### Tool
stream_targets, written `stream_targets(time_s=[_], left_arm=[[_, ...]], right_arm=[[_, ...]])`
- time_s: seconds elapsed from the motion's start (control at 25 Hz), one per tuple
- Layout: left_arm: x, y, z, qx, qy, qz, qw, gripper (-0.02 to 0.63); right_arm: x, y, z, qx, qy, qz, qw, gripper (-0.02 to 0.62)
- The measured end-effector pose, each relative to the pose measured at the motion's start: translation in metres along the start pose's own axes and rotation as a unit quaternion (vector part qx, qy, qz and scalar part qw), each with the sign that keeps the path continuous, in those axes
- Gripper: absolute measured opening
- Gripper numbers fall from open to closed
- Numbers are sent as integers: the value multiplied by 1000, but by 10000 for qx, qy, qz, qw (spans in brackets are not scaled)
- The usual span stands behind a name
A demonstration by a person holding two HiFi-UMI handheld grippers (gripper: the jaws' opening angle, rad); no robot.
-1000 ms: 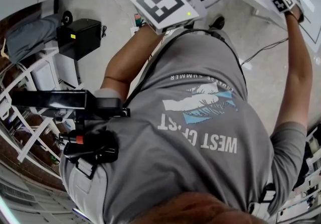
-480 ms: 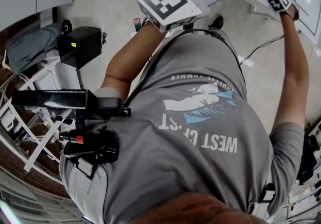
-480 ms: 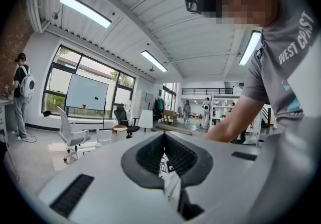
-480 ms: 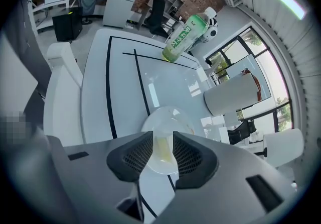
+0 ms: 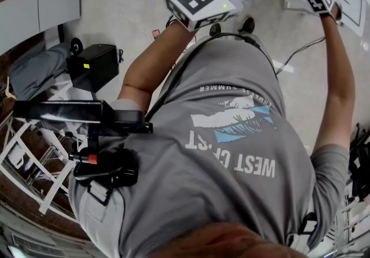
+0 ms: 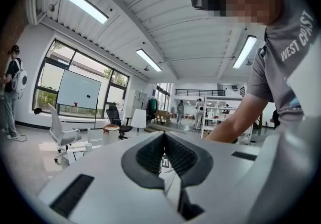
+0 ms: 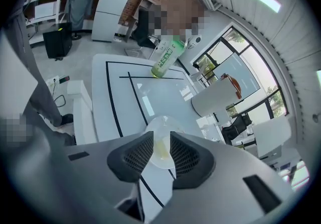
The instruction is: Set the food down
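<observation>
Right gripper [image 7: 160, 134] has shifted toward 11 o'clock, fingers apart over plate [image 7: 161, 122] on tabletop [image 7: 150, 92]; left gripper [image 6: 163, 136] fingers together.

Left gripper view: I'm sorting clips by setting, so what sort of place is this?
Most likely an open-plan office or lab workspace: a white office chair stands on a bare floor, a tall window wall runs along one side, and white shelving stands at the back with people walking nearby.
</observation>
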State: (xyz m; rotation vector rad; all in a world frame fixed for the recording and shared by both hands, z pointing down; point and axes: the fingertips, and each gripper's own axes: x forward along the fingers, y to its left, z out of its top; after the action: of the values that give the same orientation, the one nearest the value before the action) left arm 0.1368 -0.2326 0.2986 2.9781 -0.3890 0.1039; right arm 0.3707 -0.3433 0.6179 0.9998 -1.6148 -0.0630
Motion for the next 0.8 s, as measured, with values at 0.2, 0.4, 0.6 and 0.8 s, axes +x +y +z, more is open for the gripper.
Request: stream_targets(time_s=[0.2,0.4,0.6,0.8], left_arm=[[1,1,-2,-23,-10,-149,9999,8],[6,2,-1,-63,-39,-299,9995,8],[23,-3,-12,-80,-2,-424,9991,8],[23,-17,-4,-89,-54,-574,9983,8]], right_arm=[[-31,-3,16,358,-274,-129,9989,47],[-67,-9,35,683,-622,-299,9953,9],[-103,-16,43,1339,-1062,-403,9845,8],[-173,-22,65,2401,-1794,-394,9532,8]])
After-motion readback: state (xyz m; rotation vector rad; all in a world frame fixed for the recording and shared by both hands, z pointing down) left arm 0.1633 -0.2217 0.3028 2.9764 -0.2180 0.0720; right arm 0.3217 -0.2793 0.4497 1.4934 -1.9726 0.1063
